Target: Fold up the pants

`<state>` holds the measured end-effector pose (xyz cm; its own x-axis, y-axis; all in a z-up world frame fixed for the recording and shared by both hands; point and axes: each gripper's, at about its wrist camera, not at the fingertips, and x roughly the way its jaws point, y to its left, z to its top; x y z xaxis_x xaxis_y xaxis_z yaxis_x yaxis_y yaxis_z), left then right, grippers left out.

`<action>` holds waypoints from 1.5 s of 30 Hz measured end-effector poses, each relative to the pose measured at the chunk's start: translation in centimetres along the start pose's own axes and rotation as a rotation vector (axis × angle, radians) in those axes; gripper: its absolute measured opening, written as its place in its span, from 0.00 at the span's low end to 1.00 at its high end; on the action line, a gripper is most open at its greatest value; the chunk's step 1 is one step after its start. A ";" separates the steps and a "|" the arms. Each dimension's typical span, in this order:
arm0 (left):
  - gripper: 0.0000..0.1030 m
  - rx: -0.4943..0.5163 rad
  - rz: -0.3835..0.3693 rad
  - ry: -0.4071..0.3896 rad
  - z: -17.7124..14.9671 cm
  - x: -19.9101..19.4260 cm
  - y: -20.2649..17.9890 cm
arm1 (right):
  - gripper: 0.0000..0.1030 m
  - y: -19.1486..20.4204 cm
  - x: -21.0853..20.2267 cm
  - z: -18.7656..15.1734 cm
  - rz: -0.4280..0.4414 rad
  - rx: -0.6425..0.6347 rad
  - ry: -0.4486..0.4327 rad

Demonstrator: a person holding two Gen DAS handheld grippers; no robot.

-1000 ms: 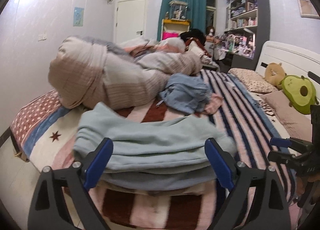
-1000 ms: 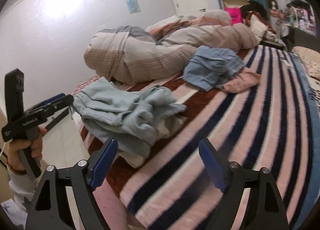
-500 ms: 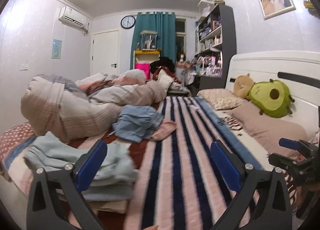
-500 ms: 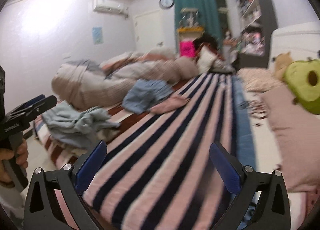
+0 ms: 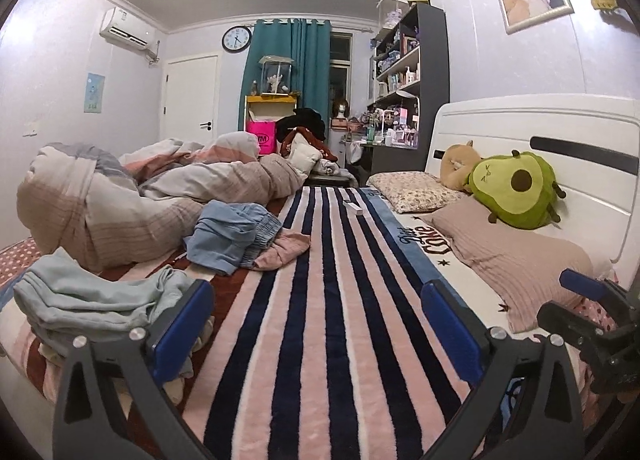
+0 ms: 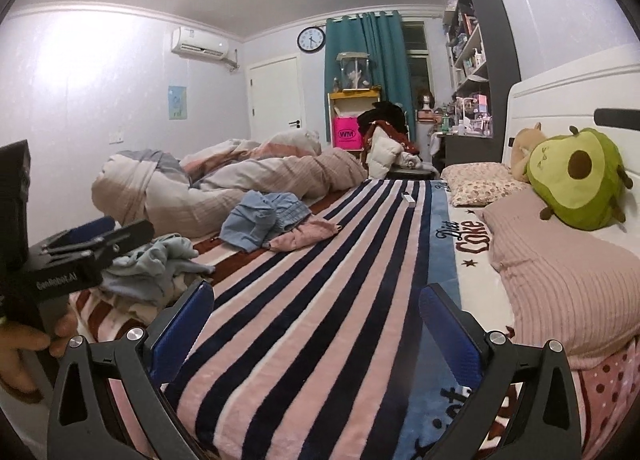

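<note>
Both claws gape empty: left claw (image 5: 318, 324), right claw (image 6: 316, 324). Blanket (image 6: 470, 238) reads "Diet Coke"; pink bag (image 6: 346, 134) "WM".

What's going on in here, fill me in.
A person is holding a two-finger gripper in each hand over a bed covered by a striped blanket. Both the left gripper and the right gripper are open and empty, fingers spread above the stripes. The light blue pants lie bunched near the bed's edge, off to the left, untouched. More crumpled clothes sit beside a rolled duvet.
</note>
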<state>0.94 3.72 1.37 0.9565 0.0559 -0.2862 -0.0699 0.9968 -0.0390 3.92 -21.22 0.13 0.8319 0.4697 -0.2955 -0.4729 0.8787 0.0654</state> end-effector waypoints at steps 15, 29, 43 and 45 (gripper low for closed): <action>0.99 0.012 0.020 -0.009 -0.8 -0.7 -1.5 | 0.99 -0.8 -1.6 -0.4 -0.025 -0.001 -0.014; 0.99 0.014 0.025 -0.024 -1.1 -1.3 -1.9 | 1.00 -1.2 -2.7 -0.3 -0.020 -0.002 -0.026; 0.99 0.008 0.017 -0.030 -1.3 -1.9 -3.0 | 0.99 -0.7 -3.5 0.0 -0.021 -0.008 -0.033; 0.99 0.008 0.019 -0.030 -1.3 -1.9 -3.0 | 1.00 -0.6 -3.9 0.2 -0.019 -0.010 -0.034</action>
<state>-1.03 0.52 0.79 0.9633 0.0763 -0.2575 -0.0858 0.9960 -0.0259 0.99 -23.52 1.40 0.8499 0.4560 -0.2643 -0.4599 0.8865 0.0506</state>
